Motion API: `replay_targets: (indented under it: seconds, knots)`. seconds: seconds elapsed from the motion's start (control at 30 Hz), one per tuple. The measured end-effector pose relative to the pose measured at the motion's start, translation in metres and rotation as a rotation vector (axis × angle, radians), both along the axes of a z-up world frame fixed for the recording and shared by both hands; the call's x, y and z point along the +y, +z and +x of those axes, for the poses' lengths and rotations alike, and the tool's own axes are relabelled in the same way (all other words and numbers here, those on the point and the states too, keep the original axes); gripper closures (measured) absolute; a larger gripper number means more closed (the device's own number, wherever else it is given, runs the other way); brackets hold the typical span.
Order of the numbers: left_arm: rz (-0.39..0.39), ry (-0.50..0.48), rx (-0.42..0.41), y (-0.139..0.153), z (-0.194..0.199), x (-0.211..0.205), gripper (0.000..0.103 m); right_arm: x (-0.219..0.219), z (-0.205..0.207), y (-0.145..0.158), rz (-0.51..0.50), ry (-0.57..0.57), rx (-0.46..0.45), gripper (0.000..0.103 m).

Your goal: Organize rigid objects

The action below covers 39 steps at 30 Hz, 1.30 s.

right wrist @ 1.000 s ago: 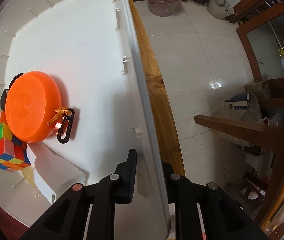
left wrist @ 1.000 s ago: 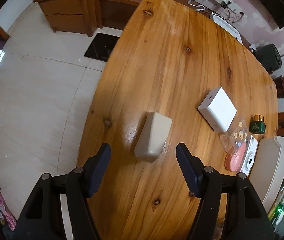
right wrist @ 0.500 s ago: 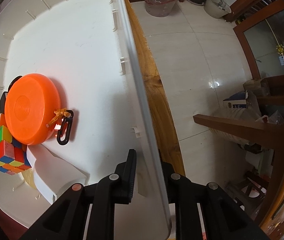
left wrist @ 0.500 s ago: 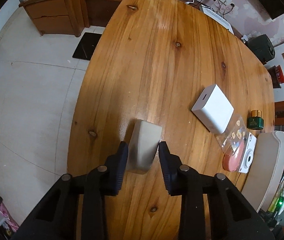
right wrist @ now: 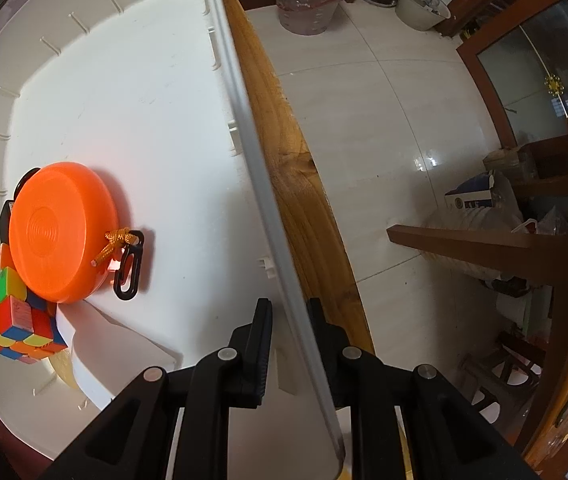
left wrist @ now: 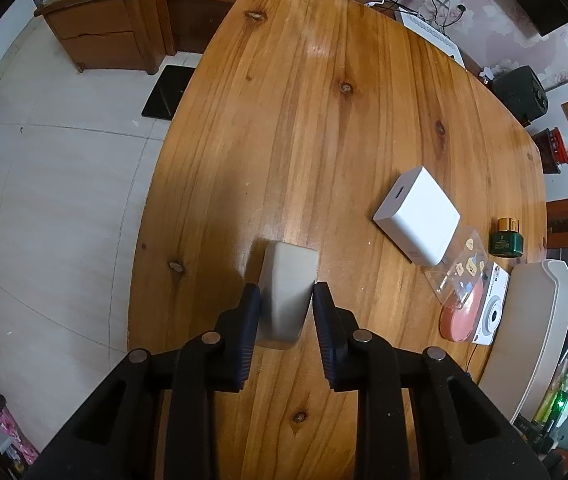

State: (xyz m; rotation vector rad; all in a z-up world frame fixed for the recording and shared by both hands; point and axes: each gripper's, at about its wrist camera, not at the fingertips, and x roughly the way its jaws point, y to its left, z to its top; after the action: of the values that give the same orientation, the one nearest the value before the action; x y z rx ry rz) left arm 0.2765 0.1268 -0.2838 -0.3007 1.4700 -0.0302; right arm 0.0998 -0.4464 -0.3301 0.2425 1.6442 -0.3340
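Left hand-held gripper (left wrist: 286,306) clenched on a beige block (left wrist: 289,288) standing on the wooden desk (left wrist: 324,120), near its left edge. White box (left wrist: 418,214) well apart to the right. Right hand-held gripper (right wrist: 289,322) clamped on the rim of a white bin (right wrist: 244,152) holding an orange disc (right wrist: 62,232) beside a colour cube (right wrist: 14,322).

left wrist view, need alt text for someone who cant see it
A left hand-held gripper is shut on a pale grey block standing on a wooden table. To the right lie a white box, a green jar, a small white camera and the edge of a white bin.
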Motion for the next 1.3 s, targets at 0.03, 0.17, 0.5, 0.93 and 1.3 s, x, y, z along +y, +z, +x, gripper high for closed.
replay_targets:
  seconds: [0.03, 0.17, 0.5, 0.93, 1.3]
  knots:
    - [-0.001, 0.0, -0.005, 0.002, 0.0, -0.001, 0.074, 0.0, 0.0, 0.0, 0.0, -0.002, 0.001, 0.084]
    - [0.004, 0.0, -0.026, 0.012, -0.003, -0.005, 0.074, -0.002, 0.001, 0.0, 0.005, -0.013, 0.014, 0.084]
    - [0.026, 0.016, -0.127, 0.063, -0.017, -0.025, 0.074, 0.003, 0.001, -0.001, 0.005, 0.031, 0.003, 0.085]
    - [0.046, -0.029, -0.251, 0.127, -0.048, -0.09, 0.075, 0.011, 0.009, -0.004, -0.002, 0.075, 0.03, 0.085]
    - [0.046, -0.112, -0.278, 0.143, -0.075, -0.172, 0.076, 0.02, 0.008, -0.002, 0.017, 0.186, 0.005, 0.085]
